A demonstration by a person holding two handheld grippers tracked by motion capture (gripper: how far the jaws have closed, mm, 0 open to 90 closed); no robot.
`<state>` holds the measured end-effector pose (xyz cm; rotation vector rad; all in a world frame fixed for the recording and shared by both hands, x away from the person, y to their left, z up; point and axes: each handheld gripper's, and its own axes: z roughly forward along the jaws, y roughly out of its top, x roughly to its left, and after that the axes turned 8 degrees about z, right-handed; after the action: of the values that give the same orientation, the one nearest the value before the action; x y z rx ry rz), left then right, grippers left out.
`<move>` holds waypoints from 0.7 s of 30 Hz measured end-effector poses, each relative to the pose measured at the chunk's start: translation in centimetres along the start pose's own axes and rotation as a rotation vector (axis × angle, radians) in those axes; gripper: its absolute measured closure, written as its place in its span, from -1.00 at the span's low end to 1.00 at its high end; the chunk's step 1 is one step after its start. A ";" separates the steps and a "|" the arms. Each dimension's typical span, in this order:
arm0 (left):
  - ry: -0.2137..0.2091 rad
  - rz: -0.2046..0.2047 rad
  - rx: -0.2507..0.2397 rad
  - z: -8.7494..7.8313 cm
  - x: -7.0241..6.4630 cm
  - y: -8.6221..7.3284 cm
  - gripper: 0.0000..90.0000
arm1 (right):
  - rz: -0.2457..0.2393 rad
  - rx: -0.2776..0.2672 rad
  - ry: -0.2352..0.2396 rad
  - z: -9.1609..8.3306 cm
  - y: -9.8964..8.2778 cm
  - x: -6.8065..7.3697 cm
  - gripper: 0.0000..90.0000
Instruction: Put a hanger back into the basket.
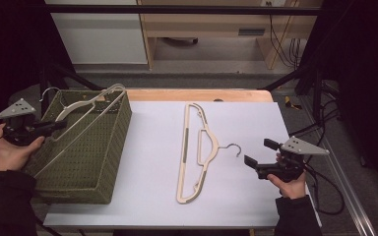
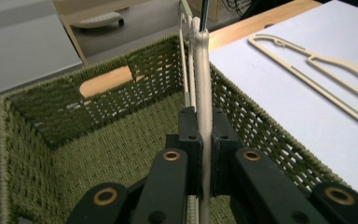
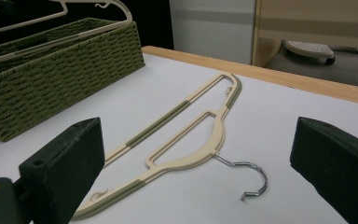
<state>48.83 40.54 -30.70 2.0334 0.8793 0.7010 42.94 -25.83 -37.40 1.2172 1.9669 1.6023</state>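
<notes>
1. The left gripper [image 1: 54, 126] has its jaws clamped on a cream hanger [image 1: 86, 105] lying slantwise across the green basket [image 1: 109, 162]; released there, the hanger may perch on the rim.
2. The right gripper [image 1: 256, 153], jaws apart, faces the second hanger [image 1: 195, 157] on the worktop [image 1: 147, 162]; its steel hook [image 3: 247, 179] could snag.

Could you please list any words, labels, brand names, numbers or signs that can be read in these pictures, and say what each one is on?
None can be read: the hanger on the table, the hanger in the basket, the green woven basket, the white table cover and both grippers bear no legible text.
A small dark plate on the wooden furniture behind the table may carry marks, but it is too small and blurred to tell.
</notes>
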 end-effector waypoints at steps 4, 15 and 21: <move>-0.010 -0.031 0.007 0.6 0.0 -0.8 0.91 | -0.001 0.001 0.000 0.0 0.0 0.0 -0.92; -0.039 -0.099 0.123 3.6 0.1 -3.6 0.90 | -0.001 0.020 0.000 0.4 -0.2 0.0 -0.92; -0.035 -0.128 0.135 4.5 0.1 -4.8 0.89 | 0.000 0.018 -0.002 0.5 -0.2 0.0 -0.92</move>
<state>50.58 40.72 -37.06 2.0793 1.0504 0.5475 43.22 -25.47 -37.76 1.2258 1.9842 1.5858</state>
